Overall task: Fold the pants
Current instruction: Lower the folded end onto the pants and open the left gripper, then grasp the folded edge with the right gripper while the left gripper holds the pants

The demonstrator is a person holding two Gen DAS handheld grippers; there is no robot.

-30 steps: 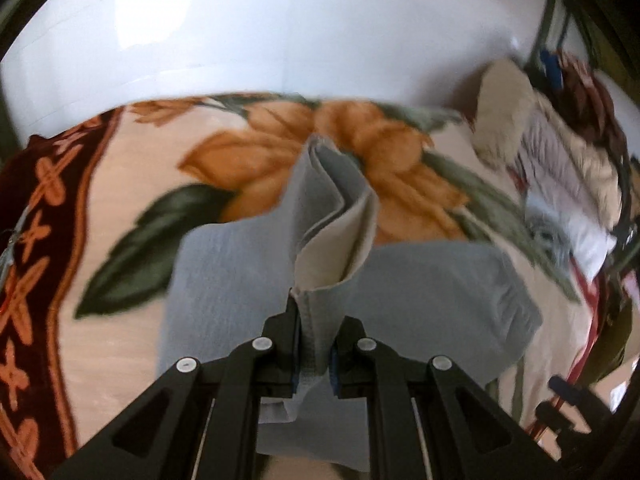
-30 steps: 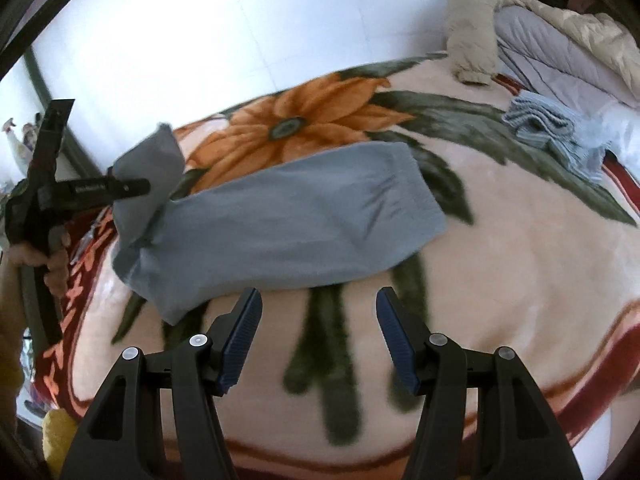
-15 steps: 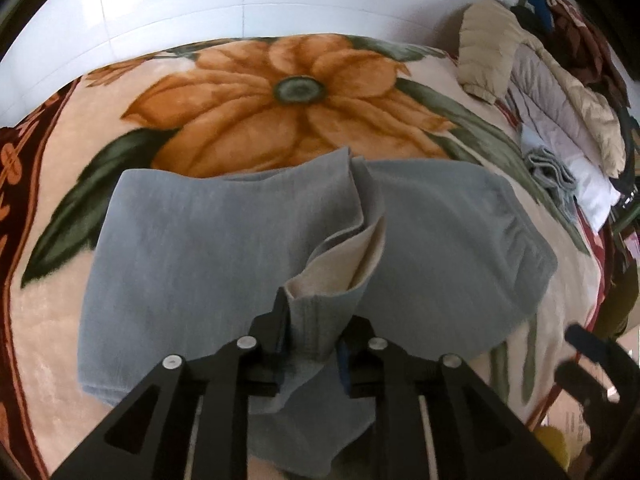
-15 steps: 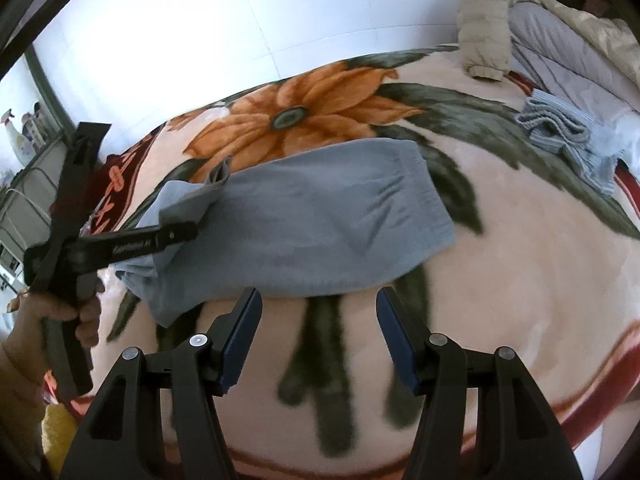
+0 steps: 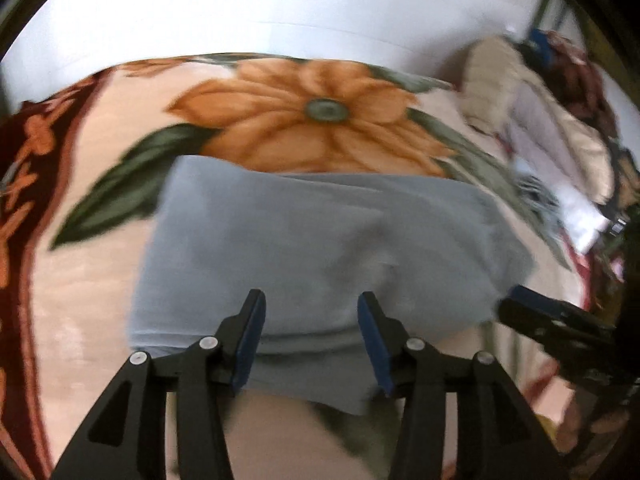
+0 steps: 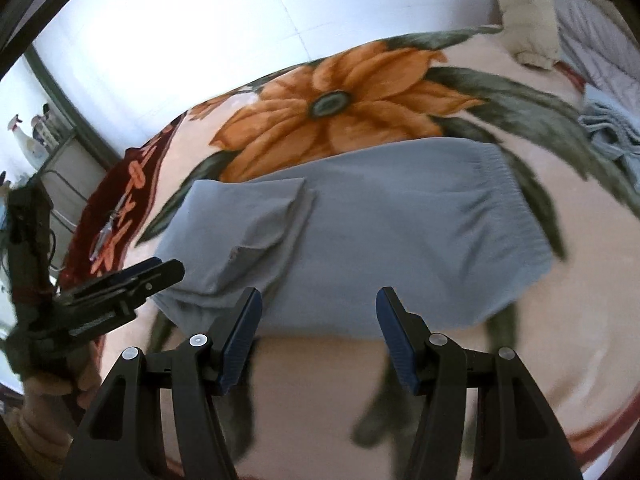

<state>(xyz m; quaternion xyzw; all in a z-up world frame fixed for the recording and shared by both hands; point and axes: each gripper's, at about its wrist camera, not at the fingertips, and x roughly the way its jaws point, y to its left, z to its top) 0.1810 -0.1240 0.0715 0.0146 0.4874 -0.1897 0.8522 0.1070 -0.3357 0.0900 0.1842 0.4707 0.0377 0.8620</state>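
Note:
Grey pants (image 5: 320,248) (image 6: 380,232) lie folded on the flowered blanket (image 5: 312,112), elastic waistband to the right. A folded-over leg end (image 6: 264,224) rests on top at the left. My left gripper (image 5: 312,316) hangs just above the pants' near edge, its jaws opening, with no cloth pinched between the blue pads. In the right wrist view the left gripper (image 6: 160,270) shows at the pants' left corner, held by a hand (image 6: 48,392). My right gripper (image 6: 318,316) stands open over the near edge of the pants, holding nothing; it also shows as the right gripper (image 5: 552,316) at the right.
A heap of bedding and clothes (image 5: 540,120) lies at the far right, with a small grey-blue knit item (image 6: 608,128) beside it. White tiled wall (image 6: 200,40) behind the bed. A metal rack with bottles (image 6: 36,140) stands at the left. Bare blanket (image 6: 560,340) in front.
The left gripper let go of the raised pant leg, which now lies flat on the pants, and its jaws spread apart. The right gripper moved closer to the pants, still open.

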